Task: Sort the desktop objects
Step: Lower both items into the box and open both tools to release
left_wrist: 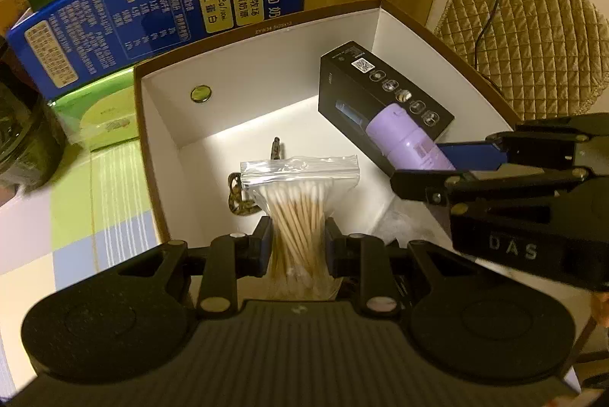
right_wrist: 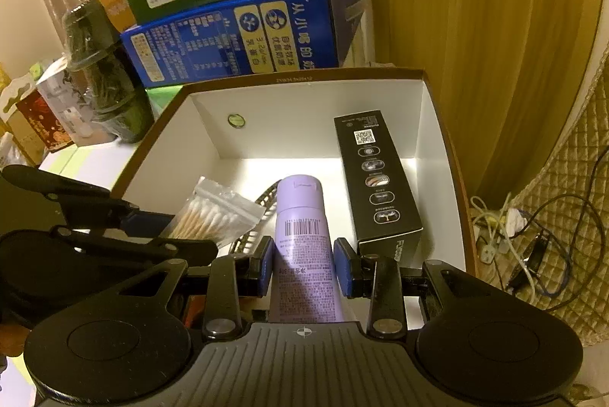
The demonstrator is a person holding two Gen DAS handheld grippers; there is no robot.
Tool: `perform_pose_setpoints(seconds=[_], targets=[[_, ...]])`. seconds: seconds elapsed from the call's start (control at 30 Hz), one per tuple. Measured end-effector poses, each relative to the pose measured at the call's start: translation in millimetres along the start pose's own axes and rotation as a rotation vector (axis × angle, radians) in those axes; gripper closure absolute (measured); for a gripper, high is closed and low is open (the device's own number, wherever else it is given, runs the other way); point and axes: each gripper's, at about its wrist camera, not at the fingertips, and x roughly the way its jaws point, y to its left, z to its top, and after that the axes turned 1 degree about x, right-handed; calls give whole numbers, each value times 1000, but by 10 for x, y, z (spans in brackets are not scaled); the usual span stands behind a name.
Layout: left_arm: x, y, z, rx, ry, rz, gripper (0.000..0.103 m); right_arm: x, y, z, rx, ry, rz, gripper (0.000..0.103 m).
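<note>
Checked tablecloth [left_wrist: 95, 186]; curtain [right_wrist: 475, 26], perhaps wood.

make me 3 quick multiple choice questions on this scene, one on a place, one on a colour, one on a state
1. Where is the black carton?
A. inside the white box
B. on the blue carton
C. on the floor

2. What colour is the tube in the right hand-held gripper?
A. green
B. lilac
C. red

3. What is the left hand-held gripper doing?
A. open, empty
B. shut on the bag of cotton swabs
C. shut on the tube

Key: 1 A, it lies within the white box walls. 2 B, its body shows pale purple. 3 B, the pads press the bag of cotton swabs.
</note>
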Motion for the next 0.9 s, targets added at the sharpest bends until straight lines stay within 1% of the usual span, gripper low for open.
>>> perform_pose_setpoints(seconds=[0.23, 0.33, 0.73, 0.77, 0.8, 0.87, 0.9], targets=[[138, 15, 85, 2, 8, 0, 79, 88, -10, 58, 7, 8, 1, 72], [163, 22, 102, 5, 5, 1, 76, 109, -24, 66, 7, 11, 3, 72], [85, 28, 94, 16, -14, -5, 70, 148, -55, 74, 2, 1, -6, 72], [69, 24, 89, 19, -17, -1, 67, 146, -57, 74, 2, -4, -7, 72], [50, 22, 84, 20, -21, 9, 61, 144, -58, 75, 2, -10, -6, 72], [20, 38, 76, 12, -28, 20, 56, 139, -52, 81, 1, -17, -3, 72], [7, 51, 73, 7, -28, 18, 56, 135, -46, 84, 0, -22, -1, 72]])
